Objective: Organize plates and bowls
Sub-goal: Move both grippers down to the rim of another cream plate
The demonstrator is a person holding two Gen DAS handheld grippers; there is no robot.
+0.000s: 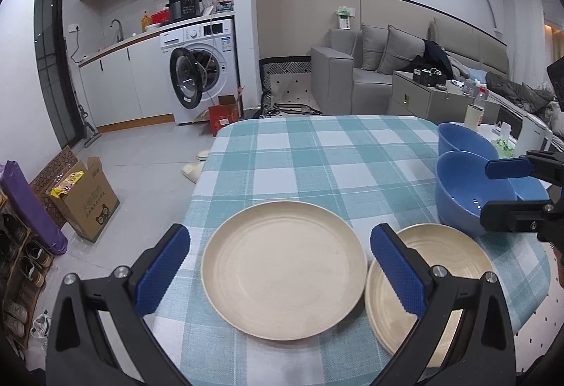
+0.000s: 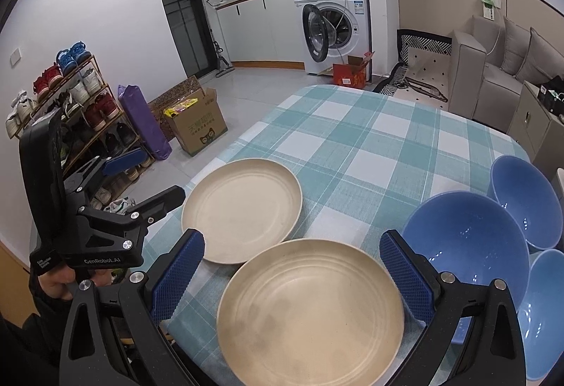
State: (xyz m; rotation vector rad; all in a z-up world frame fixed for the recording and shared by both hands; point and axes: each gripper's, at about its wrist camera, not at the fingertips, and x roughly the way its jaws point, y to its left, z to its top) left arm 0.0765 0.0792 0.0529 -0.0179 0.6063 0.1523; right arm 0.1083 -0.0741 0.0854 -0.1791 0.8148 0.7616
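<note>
Two cream plates lie side by side on the checked tablecloth [image 1: 317,153]. In the left wrist view my open left gripper [image 1: 282,262] frames the left plate [image 1: 283,269]; the right plate [image 1: 447,266] lies partly behind its right finger. Blue bowls [image 1: 465,188] stand to the right, where my open right gripper [image 1: 507,188] hovers over them. In the right wrist view my open right gripper [image 2: 292,280] frames the nearer plate [image 2: 310,312]; the other plate [image 2: 243,206] lies beyond it. Three blue bowls [image 2: 469,241] sit at right. The left gripper [image 2: 141,174] shows at left, open.
The table's left edge [image 2: 225,153] drops to the floor. A cardboard box [image 2: 197,125], a purple bag [image 2: 141,118] and a shoe rack [image 2: 70,97] stand on the floor at left. A washing machine [image 1: 201,65] and a sofa [image 1: 370,62] stand beyond the table.
</note>
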